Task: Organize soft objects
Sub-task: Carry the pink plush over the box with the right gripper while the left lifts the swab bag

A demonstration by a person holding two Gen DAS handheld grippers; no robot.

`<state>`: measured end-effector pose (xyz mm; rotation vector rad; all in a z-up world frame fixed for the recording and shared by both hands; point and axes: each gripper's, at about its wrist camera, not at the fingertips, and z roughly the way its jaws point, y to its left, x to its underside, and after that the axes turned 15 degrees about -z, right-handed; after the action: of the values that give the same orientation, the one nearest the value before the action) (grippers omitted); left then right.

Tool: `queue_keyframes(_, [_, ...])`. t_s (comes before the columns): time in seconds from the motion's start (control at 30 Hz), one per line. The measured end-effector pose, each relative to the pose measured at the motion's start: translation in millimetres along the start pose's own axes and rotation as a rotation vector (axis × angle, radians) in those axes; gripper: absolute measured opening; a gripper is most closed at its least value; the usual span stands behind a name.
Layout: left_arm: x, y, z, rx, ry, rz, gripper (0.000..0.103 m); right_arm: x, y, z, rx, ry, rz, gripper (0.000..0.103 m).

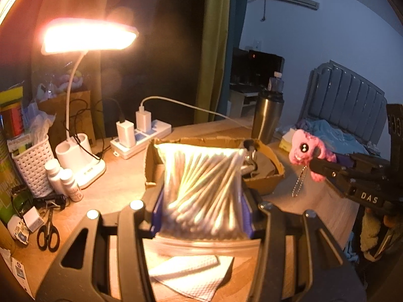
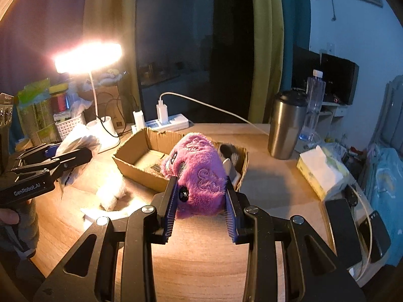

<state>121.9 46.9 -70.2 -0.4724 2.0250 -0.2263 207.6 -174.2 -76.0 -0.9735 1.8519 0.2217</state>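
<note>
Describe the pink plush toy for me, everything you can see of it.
The pink plush toy is a fuzzy, shaggy-furred figure with round glossy black-and-white eyes, floppy limbs and curly stitched patterns on its fur. A thin metal ball chain dangles from it. It is pinched between the two blue pads of the right gripper, held up off the wooden desk, in front of the open cardboard box. Nothing but the gripper appears to touch it.

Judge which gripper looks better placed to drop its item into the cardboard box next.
Probably the right gripper: its pink plush toy hangs near the cardboard box rim. The left gripper, holding the bag of cotton swabs, looks similarly close.
</note>
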Motion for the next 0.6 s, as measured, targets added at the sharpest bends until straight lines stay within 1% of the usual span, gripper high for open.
queue_keyframes(0.13, [-9.6, 0.2, -6.0, 0.005, -0.044, 0.001, 0.049, -8.1, -0.9, -1.4, 0.013, -0.021, 0.005, 0.035])
queue_keyframes(0.37, [-26.7, -0.4, -22.1, 0.025, -0.144, 0.002, 0.049, -21.0, 1.4, -4.0, 0.015, -0.056, -0.012, 0.035])
queue_keyframes(0.6, [-41.0, 0.3, -22.0, 0.032, -0.173, 0.009, 0.049, -32.4, -2.5, -12.7, 0.025, -0.133, -0.005, 0.035])
